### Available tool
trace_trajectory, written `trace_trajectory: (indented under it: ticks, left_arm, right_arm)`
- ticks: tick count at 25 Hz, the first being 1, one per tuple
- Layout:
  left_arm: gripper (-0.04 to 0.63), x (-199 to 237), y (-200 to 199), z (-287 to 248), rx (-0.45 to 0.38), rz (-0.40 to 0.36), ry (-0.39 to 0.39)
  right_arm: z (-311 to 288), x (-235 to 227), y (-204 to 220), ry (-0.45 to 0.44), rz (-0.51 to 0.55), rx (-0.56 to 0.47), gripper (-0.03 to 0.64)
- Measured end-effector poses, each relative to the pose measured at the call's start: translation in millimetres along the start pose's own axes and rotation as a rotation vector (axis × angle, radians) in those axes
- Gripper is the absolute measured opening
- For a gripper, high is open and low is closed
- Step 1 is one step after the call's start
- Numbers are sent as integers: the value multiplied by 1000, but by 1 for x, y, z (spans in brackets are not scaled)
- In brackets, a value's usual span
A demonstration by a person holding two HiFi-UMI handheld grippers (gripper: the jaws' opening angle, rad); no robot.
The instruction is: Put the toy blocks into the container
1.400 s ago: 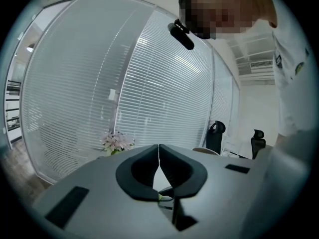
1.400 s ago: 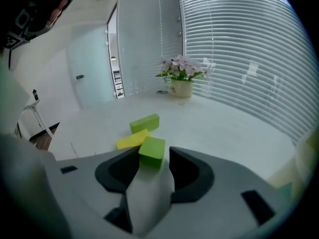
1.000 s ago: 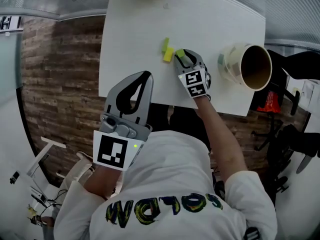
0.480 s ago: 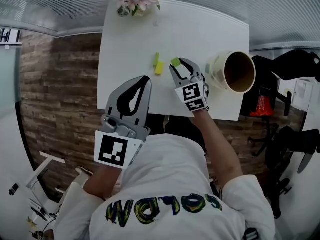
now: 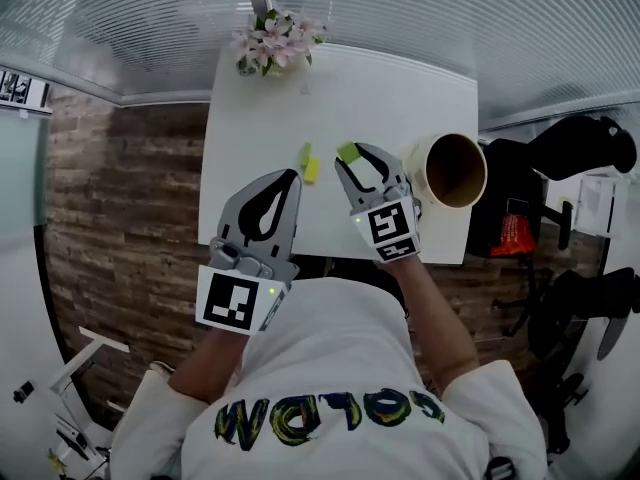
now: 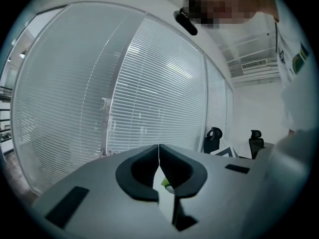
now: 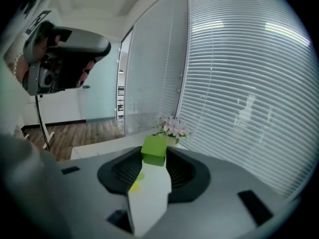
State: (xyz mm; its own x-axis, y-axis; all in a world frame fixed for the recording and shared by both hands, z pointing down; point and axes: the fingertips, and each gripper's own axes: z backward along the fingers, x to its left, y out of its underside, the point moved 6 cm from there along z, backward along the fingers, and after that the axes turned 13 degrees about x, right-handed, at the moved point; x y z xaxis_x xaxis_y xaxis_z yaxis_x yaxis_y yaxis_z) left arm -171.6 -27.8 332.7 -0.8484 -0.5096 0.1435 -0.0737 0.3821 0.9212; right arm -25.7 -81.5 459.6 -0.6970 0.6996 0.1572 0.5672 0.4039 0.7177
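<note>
My right gripper (image 5: 352, 155) is shut on a green block (image 5: 348, 152), held at the jaw tips above the white table (image 5: 260, 128). In the right gripper view the green block (image 7: 154, 150) sits pinched between the dark pads. A yellow block with a green one against it (image 5: 308, 163) lies on the table just left of it. The tan container (image 5: 447, 169) lies tilted at the table's right edge, mouth towards me. My left gripper (image 5: 268, 200) hovers over the near table edge, jaws shut on nothing (image 6: 159, 146).
A pot of pink flowers (image 5: 272, 43) stands at the table's far edge and shows in the right gripper view too (image 7: 172, 127). Window blinds run behind the table. A black chair (image 5: 575, 143) and a red object (image 5: 513, 236) are to the right of the table.
The head view has tilted up, bringing the flowers and blinds into view. My right gripper, still holding the green block, has drawn away from the yellow block towards the container. The left gripper stays shut.
</note>
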Motion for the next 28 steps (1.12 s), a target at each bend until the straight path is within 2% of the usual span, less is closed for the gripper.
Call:
trace_trajectory:
  ticks: [8, 13, 19, 28]
  left_arm:
    - [15, -3, -18, 0, -24, -10, -4]
    - [15, -10, -27, 1, -33, -22, 5]
    - [15, -21, -32, -6, -41, -30, 30]
    - [15, -56, -35, -35, -29, -45, 128]
  right_arm:
    - [58, -4, -44, 13, 4, -68, 155]
    - [78, -7, -54, 19, 5, -95, 155]
    - [87, -20, -40, 46, -12, -83, 155]
    - [126, -70, 15, 188, -108, -20, 155]
